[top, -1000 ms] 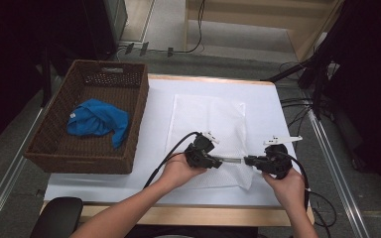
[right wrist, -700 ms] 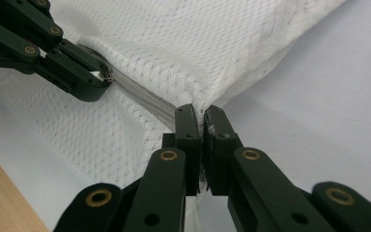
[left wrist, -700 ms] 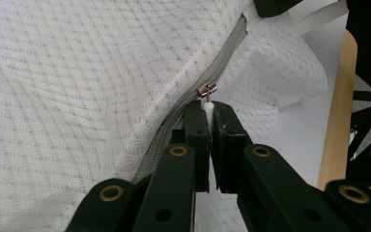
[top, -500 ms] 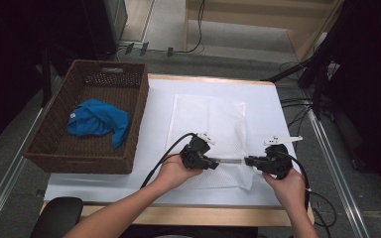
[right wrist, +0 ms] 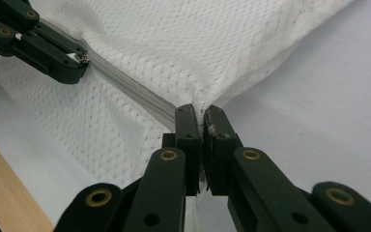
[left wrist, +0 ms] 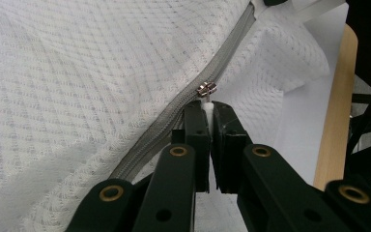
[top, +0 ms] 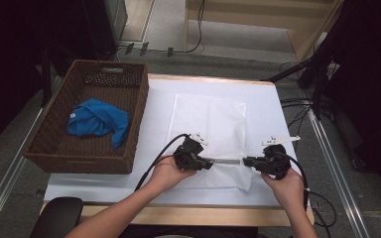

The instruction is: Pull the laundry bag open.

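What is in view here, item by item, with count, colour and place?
mesh bag: one, white, flat on the table's middle, its near edge lifted between the two claws
zipper: one, grey, along the bag's near edge, stretched between the claws
zipper pull: one, silver metal, at the left claw's tips
basket: one, brown wicker, at the table's left
cloth: one, blue, bunched inside the basket
table: one, white top with a wooden near edge
left claw: one, black, shut on the tab of the zipper pull
right claw: one, black, shut on the bag's corner at the zipper's end
hands: two, one behind each claw, forearms coming in from the near edge
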`<state>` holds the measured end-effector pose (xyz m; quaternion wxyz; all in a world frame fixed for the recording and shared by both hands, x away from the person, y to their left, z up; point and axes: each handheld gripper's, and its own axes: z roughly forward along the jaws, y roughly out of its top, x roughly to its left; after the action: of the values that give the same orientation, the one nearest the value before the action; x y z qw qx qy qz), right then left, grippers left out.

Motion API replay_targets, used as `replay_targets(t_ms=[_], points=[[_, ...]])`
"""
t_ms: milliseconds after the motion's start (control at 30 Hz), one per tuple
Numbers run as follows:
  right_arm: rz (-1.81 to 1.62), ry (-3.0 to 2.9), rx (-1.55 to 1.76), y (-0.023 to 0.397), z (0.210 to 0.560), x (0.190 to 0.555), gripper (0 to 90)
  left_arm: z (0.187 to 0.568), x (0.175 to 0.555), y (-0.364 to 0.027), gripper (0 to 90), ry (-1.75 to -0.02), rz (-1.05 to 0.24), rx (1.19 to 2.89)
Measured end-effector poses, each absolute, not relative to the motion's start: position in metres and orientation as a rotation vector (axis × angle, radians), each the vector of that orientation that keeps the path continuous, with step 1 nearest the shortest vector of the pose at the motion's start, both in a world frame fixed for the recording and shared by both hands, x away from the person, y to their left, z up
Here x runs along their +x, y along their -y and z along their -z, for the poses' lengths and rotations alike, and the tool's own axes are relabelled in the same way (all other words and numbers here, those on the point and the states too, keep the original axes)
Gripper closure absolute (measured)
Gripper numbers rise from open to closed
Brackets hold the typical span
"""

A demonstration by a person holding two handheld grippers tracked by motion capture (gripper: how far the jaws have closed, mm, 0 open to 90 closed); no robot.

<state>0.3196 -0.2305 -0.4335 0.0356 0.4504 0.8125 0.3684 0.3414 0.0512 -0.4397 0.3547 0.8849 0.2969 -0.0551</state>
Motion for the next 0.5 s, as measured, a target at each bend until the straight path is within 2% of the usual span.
replay_targets(t_ms=[500], points=[[-1.11,-2.493,1.39,0.2297,0.4343,0.3201,88.4,0.4385,0.3412,-0.05,87.5,-0.766,0.158,2.282]])
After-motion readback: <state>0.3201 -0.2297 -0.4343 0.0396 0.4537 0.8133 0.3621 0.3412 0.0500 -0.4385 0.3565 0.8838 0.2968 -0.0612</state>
